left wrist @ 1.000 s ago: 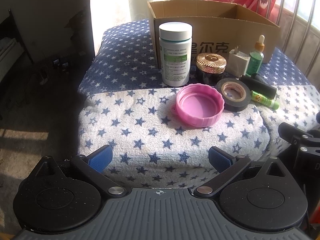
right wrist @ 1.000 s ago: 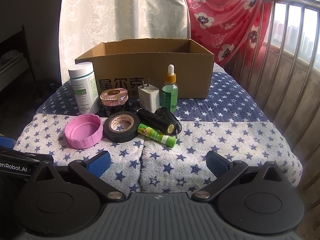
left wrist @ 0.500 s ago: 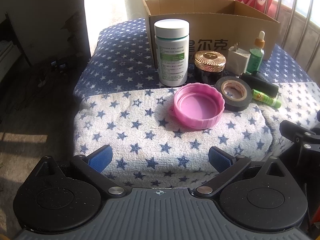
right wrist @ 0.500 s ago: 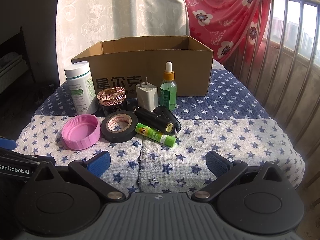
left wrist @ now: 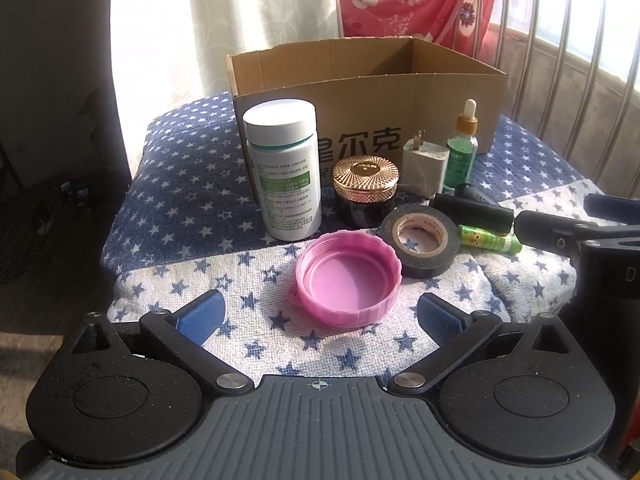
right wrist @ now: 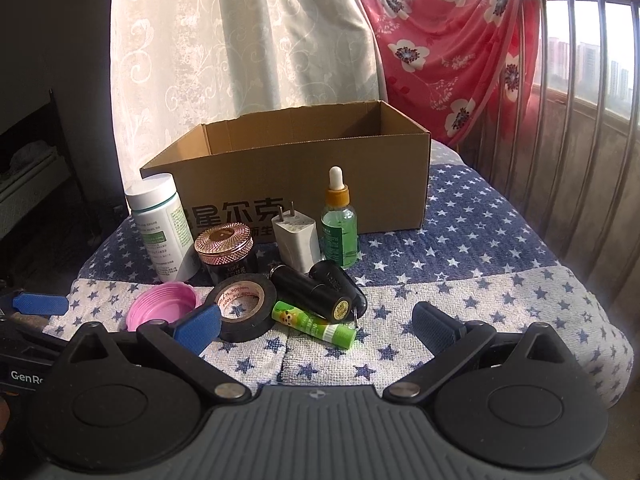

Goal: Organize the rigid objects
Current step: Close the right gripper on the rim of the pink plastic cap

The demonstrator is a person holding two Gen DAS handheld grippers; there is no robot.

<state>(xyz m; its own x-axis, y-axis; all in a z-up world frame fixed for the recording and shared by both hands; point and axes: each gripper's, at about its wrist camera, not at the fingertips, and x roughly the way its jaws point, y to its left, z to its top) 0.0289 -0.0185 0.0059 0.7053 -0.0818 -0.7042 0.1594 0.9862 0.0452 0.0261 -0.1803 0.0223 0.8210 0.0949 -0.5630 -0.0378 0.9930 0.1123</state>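
Right now the pink lid (left wrist: 347,278) sits open side up on the pale starred stretch of the cloth (left wrist: 256,280), just ahead of my left gripper (left wrist: 321,316), whose blue pads are spread wide with nothing between them. Touching the lid's far right edge is the black tape roll (left wrist: 420,240), lying flat, and just beyond that a green lip balm tube (left wrist: 490,240) lies on its side next to a black cylinder (left wrist: 472,211). Behind the lid stands the white pill bottle (left wrist: 285,168), upright, with the gold-capped dark jar (left wrist: 366,190) just beside it on the right. Further right I see the white charger plug (left wrist: 424,170) standing with its prongs up, and the green dropper bottle (left wrist: 462,150) close against it. All of these stand in front of the open cardboard box (left wrist: 368,92), which rests on the dark blue part of the cloth. From the right wrist camera my right gripper (right wrist: 318,322) is also wide apart and holds nothing; its left pad overlaps the tape roll (right wrist: 245,307) in view, though I cannot tell whether they touch. The lip balm (right wrist: 316,323) lies between its fingers, further ahead. A white lace curtain (right wrist: 240,60) and a red floral cloth (right wrist: 448,52) draped on a metal rail hang behind the box
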